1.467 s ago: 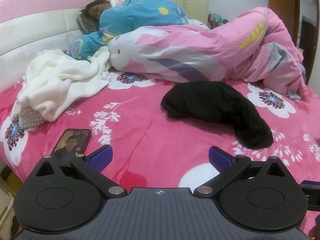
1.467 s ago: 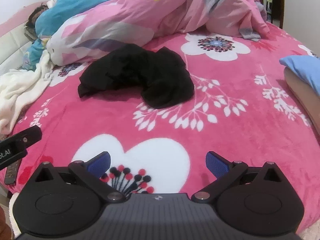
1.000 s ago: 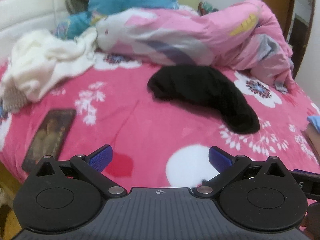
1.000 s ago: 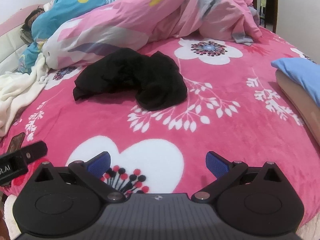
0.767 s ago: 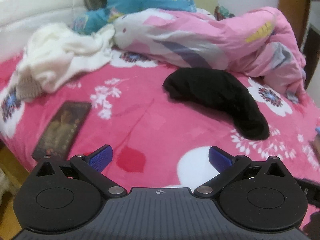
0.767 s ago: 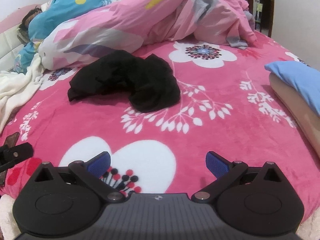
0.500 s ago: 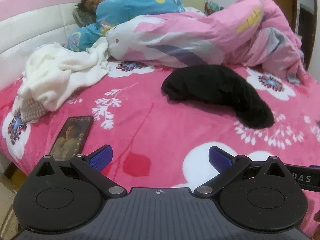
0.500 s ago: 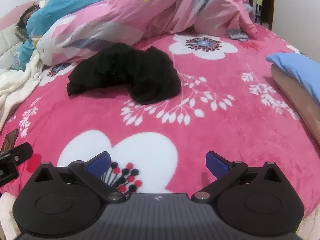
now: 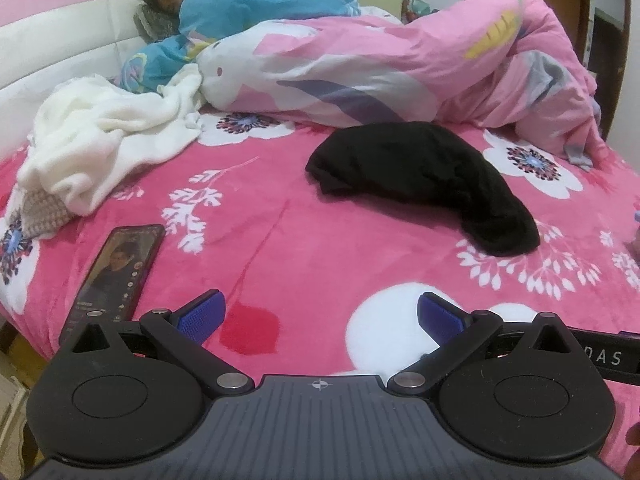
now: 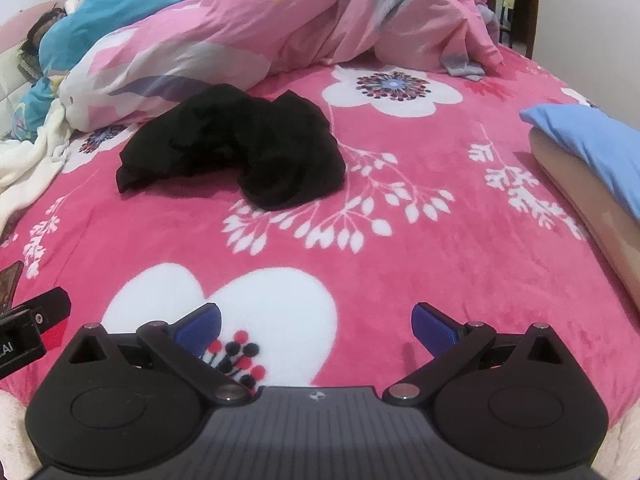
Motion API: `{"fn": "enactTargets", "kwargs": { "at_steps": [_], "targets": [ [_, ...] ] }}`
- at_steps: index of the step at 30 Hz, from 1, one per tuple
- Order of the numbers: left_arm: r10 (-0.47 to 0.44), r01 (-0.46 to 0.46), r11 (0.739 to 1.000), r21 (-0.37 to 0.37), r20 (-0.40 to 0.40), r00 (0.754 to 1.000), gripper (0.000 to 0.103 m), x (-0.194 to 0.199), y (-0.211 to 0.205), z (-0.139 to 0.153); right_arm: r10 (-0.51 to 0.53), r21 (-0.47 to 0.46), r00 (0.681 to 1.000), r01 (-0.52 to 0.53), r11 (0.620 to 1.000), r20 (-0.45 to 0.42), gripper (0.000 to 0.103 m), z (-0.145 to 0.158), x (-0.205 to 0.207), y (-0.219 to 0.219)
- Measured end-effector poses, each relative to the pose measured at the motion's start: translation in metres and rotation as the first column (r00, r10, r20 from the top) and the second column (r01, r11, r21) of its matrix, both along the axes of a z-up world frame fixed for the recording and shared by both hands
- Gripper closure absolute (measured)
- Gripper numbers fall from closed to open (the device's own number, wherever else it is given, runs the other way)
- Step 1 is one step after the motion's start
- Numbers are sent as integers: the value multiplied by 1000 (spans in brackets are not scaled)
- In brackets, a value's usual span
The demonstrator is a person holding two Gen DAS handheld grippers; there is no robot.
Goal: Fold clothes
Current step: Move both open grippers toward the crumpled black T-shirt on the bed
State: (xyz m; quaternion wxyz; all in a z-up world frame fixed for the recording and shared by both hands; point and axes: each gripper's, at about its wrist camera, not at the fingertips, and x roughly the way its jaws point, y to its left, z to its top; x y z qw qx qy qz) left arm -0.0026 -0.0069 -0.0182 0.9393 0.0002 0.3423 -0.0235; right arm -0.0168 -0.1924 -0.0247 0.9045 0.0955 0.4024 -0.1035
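Both grippers hover spread and empty over the pink floral blanket [image 9: 304, 240].
The crumpled black garment [image 9: 420, 180] lies well ahead of the left gripper [image 9: 319, 314] and right gripper [image 10: 316, 326]; a phone [image 9: 116, 272] lies just left of the left one.

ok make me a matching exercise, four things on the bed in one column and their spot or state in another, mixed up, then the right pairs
Things:
1. black garment
2. phone
3. white blanket
4. blue pillow

Places or states:
A. flat with the screen lit, near the bed's front edge, just ahead of the left claw
B. crumpled in the middle of the pink floral bedspread
C. at the right edge of the right wrist view
D. heaped beside the white headboard

Pairs: 1-B, 2-A, 3-D, 4-C
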Motion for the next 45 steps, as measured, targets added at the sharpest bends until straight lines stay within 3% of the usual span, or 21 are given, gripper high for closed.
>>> {"fn": "enactTargets", "kwargs": {
  "at_steps": [16, 45],
  "targets": [
    [26, -27, 999, -33, -23, 999, 0, 16, 12, -3, 13, -17, 1000, -13, 1000, -4, 0, 3, 14, 7],
    [35, -35, 999, 12, -33, 999, 0, 23, 9, -7, 26, 4, 1000, -26, 1000, -7, 0, 3, 22, 5]
  ]
}}
